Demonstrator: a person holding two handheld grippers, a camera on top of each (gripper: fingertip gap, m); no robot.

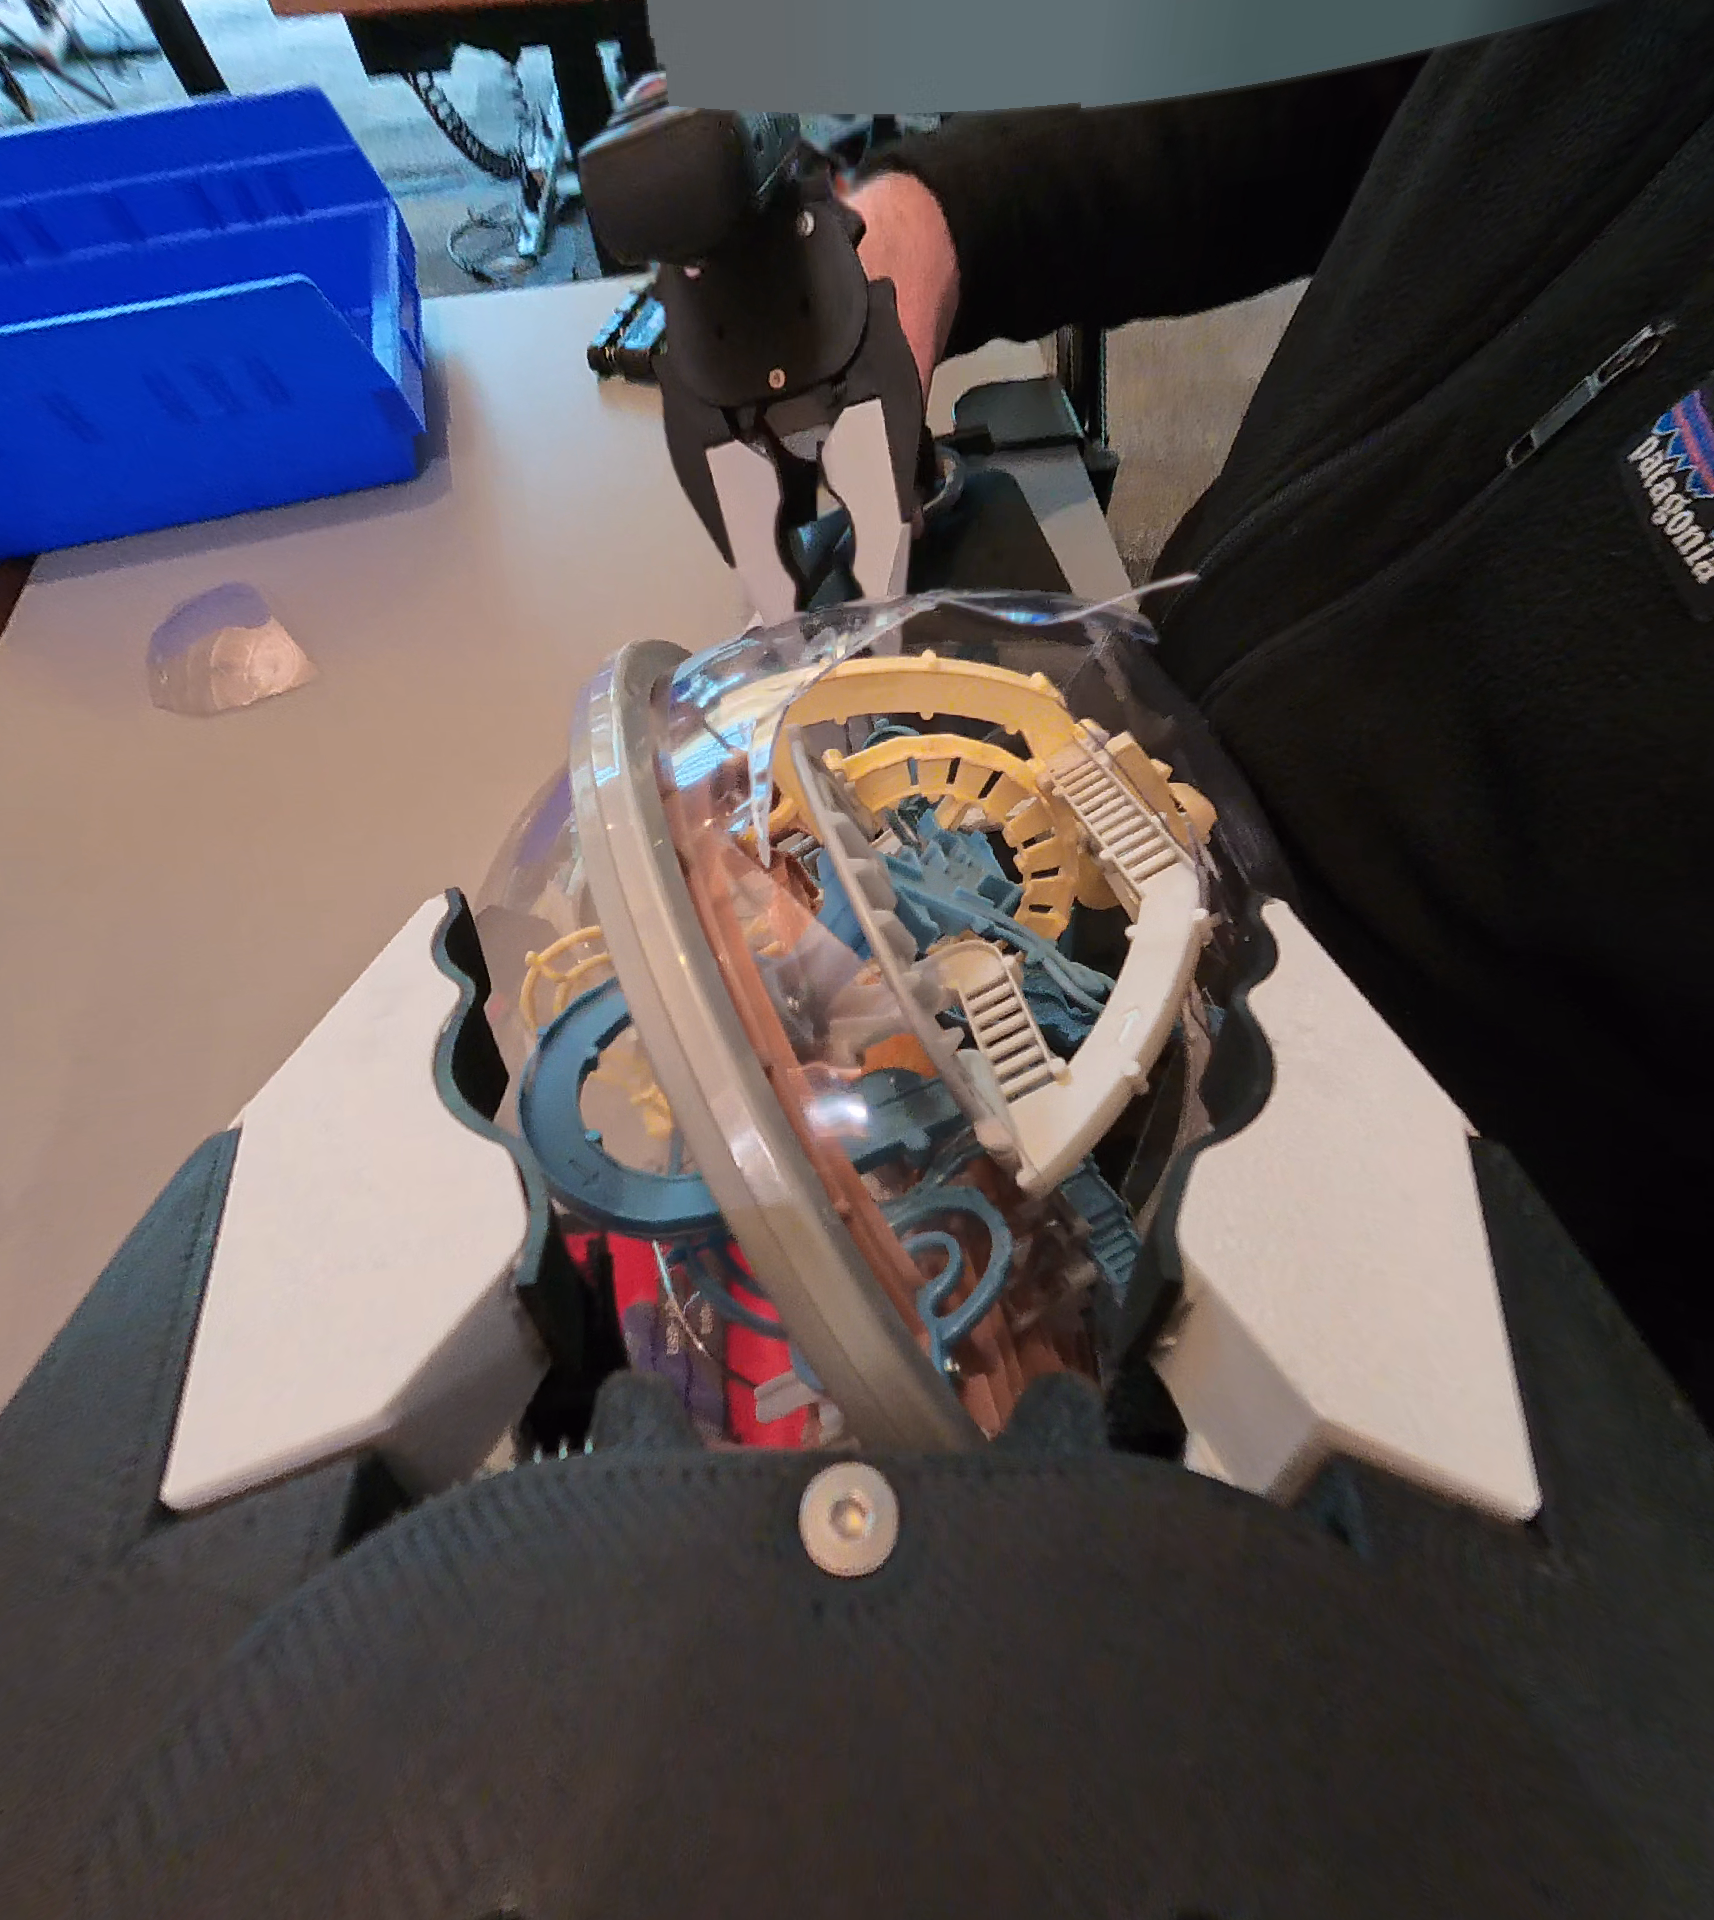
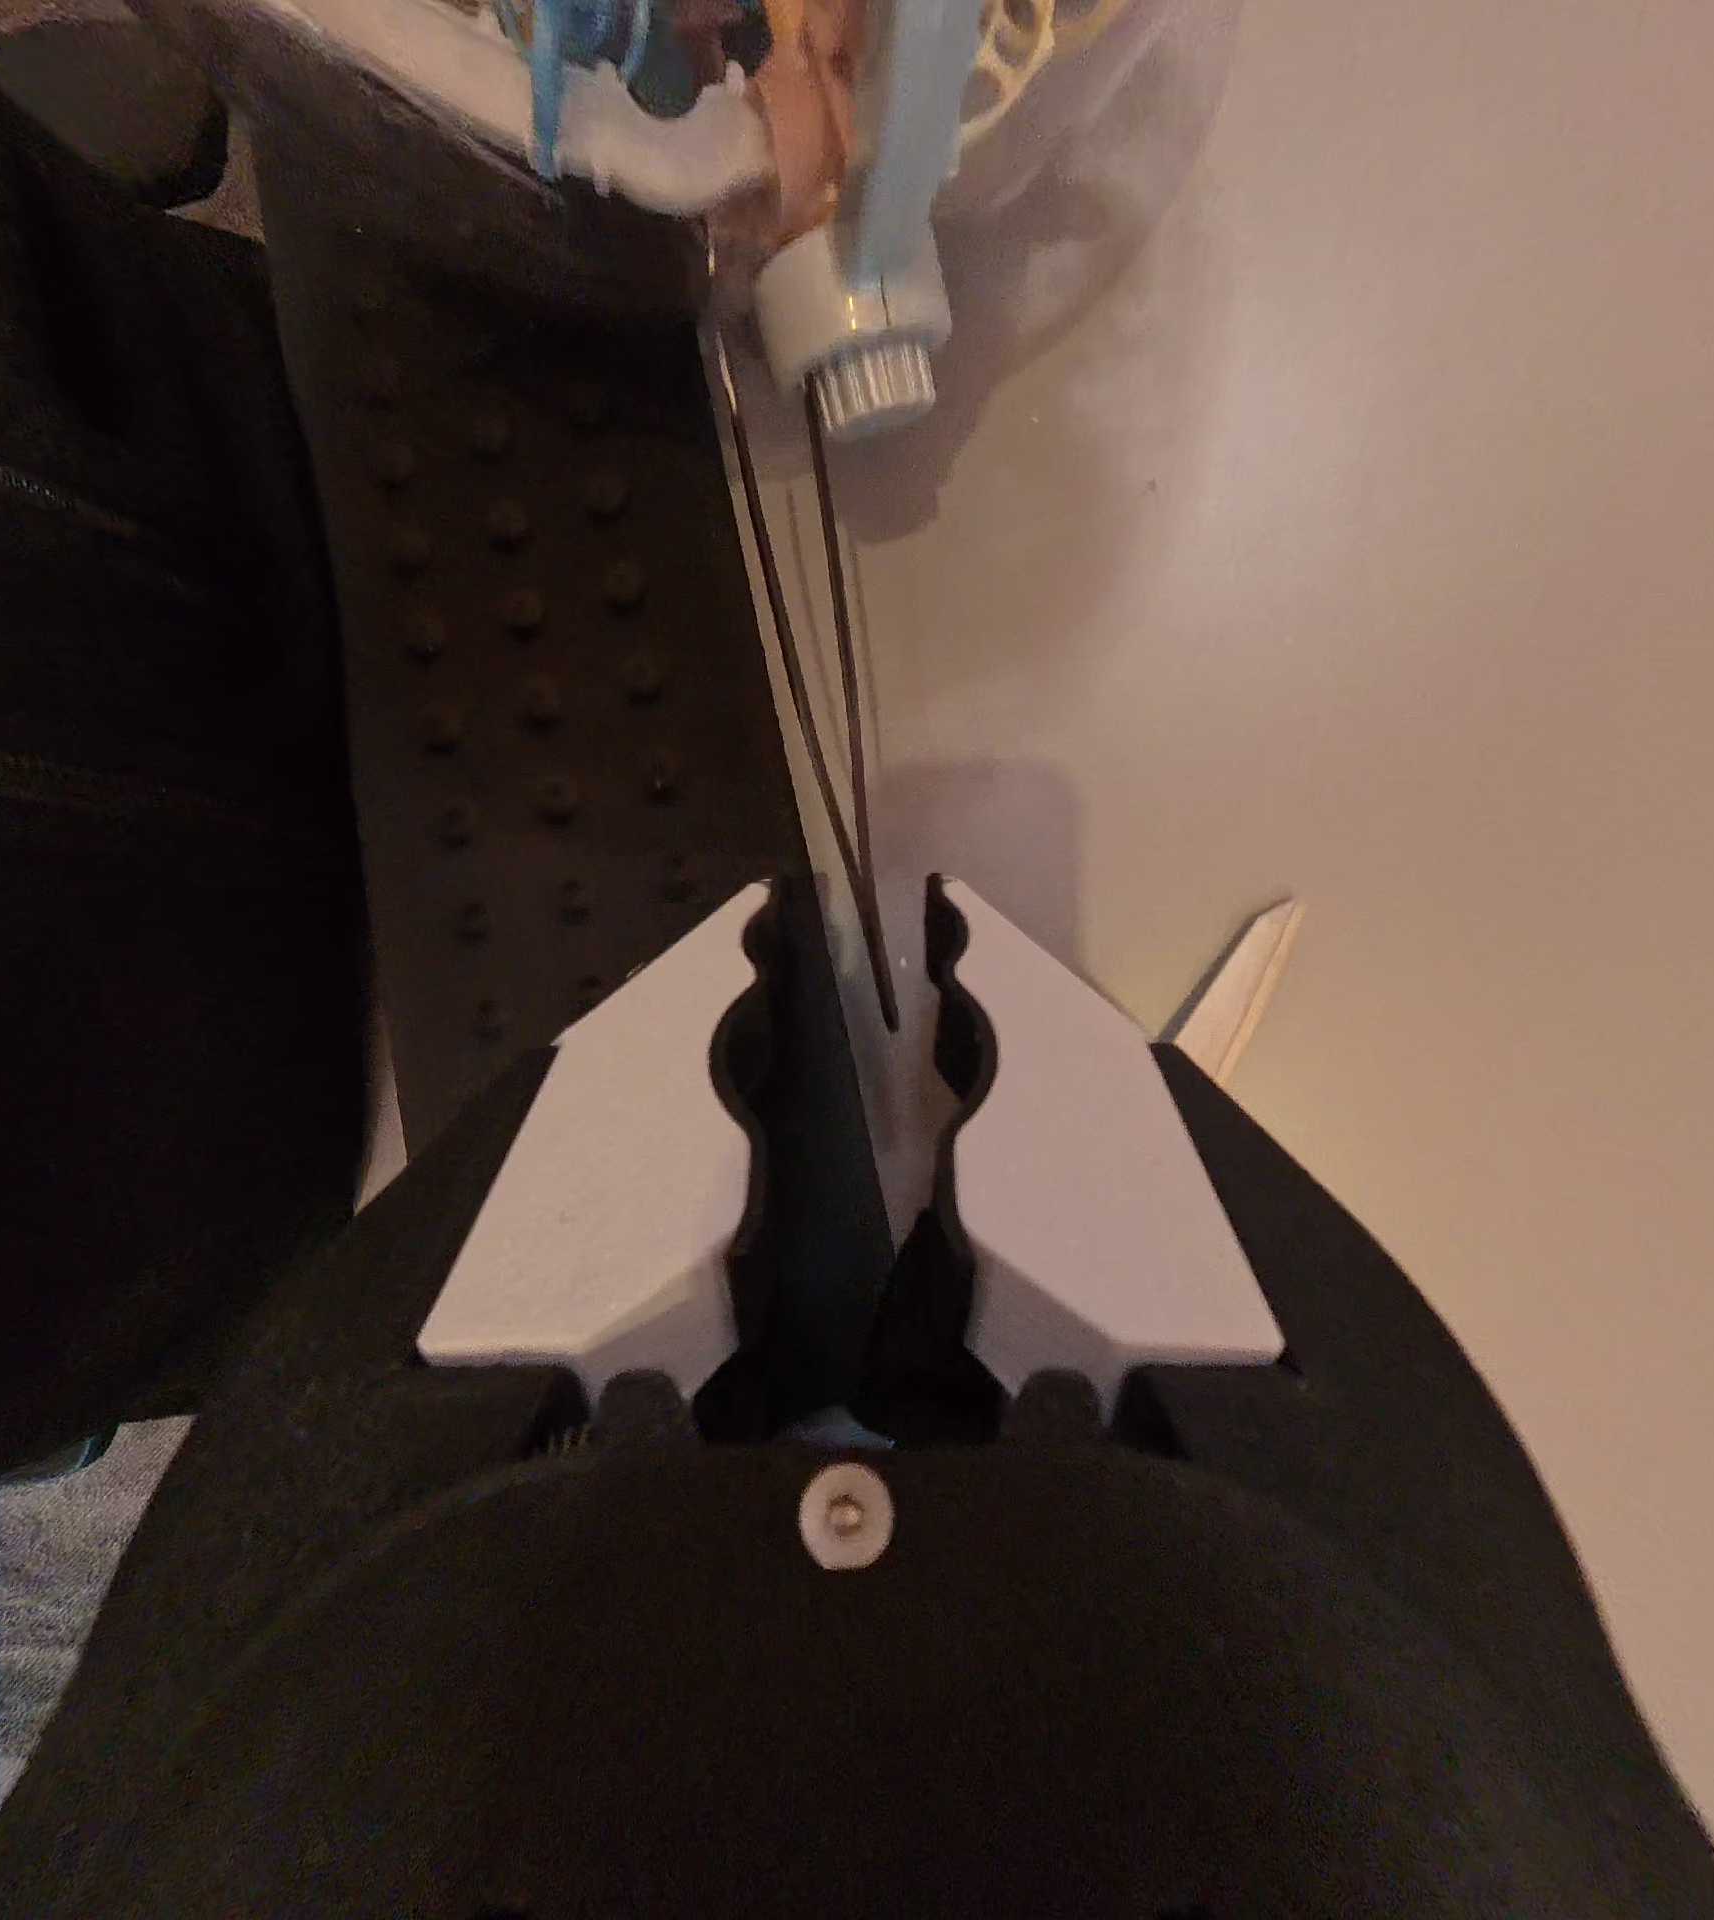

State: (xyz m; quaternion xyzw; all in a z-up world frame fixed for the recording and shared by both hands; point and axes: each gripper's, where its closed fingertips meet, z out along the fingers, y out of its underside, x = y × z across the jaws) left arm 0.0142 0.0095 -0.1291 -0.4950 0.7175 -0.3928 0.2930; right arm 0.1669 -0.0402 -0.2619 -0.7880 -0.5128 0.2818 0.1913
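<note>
Left gripper point(image 1: 858, 956): fingers spread wide and clamped on either side of a clear maze ball point(image 1: 832, 997), held above the table point(image 1: 209, 883); the ball's shell is broken open on the far, upper side, baring yellow, blue and white tracks.

Right gripper point(image 2: 853, 914): fingers nearly closed, nipping a thin clear shard point(image 2: 811, 644) of the shell; seen in the left wrist view just beyond the ball.

Blue bin point(image 1: 136, 332): far left on the table.

Clear fragment point(image 1: 229, 655): lying loose near the bin.

Person in dark jacket point(image 1: 1507, 623): at right.
</note>
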